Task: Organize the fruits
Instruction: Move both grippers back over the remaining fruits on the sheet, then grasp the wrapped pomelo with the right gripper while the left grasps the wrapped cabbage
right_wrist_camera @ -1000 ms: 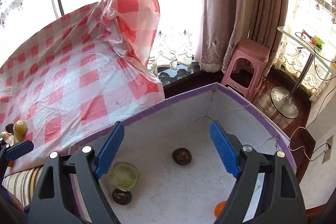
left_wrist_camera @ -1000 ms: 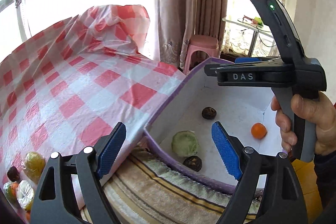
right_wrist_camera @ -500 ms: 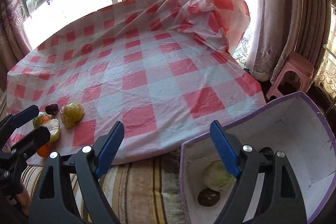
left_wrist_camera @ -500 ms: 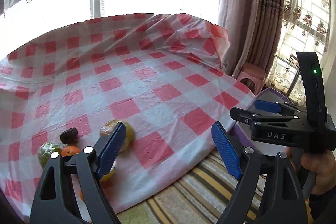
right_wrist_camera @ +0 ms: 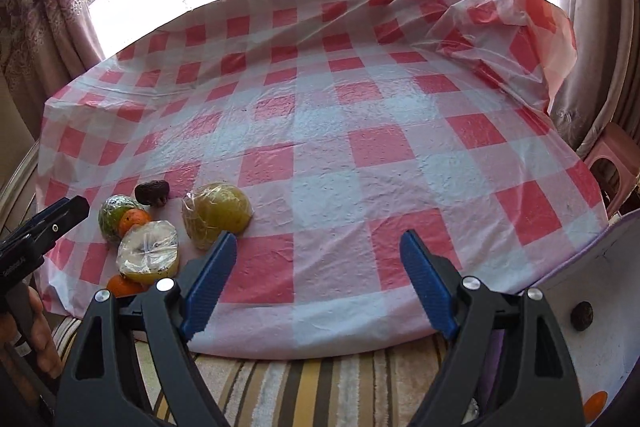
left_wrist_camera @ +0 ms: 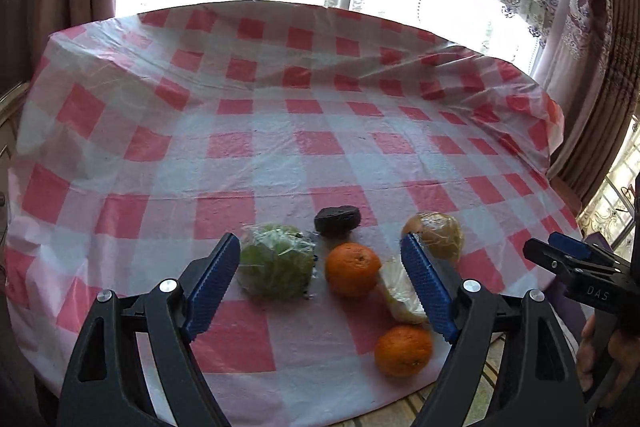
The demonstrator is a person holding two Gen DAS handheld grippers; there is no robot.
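Several fruits lie near the front edge of the red-checked tablecloth (left_wrist_camera: 280, 155). In the left wrist view: a wrapped green fruit (left_wrist_camera: 276, 261), a dark fruit (left_wrist_camera: 337, 219), an orange (left_wrist_camera: 352, 269), a second orange (left_wrist_camera: 404, 350), a wrapped yellow-brown fruit (left_wrist_camera: 434, 233) and a wrapped pale half fruit (left_wrist_camera: 400, 291). My left gripper (left_wrist_camera: 320, 287) is open and empty just above and in front of them. My right gripper (right_wrist_camera: 318, 283) is open and empty over the cloth's front edge, right of the wrapped yellow fruit (right_wrist_camera: 216, 213). It also shows in the left wrist view (left_wrist_camera: 576, 259).
A purple-rimmed white box (right_wrist_camera: 612, 311) stands at the lower right, holding a dark fruit (right_wrist_camera: 582, 315) and an orange (right_wrist_camera: 596, 405). A striped rug (right_wrist_camera: 320, 387) lies below the table edge. Curtains and a pink stool (right_wrist_camera: 612, 163) stand at the right.
Both grippers have swung left, away from the box and over to the table. The left one now faces the fruit pile closely. Both stay open and empty.
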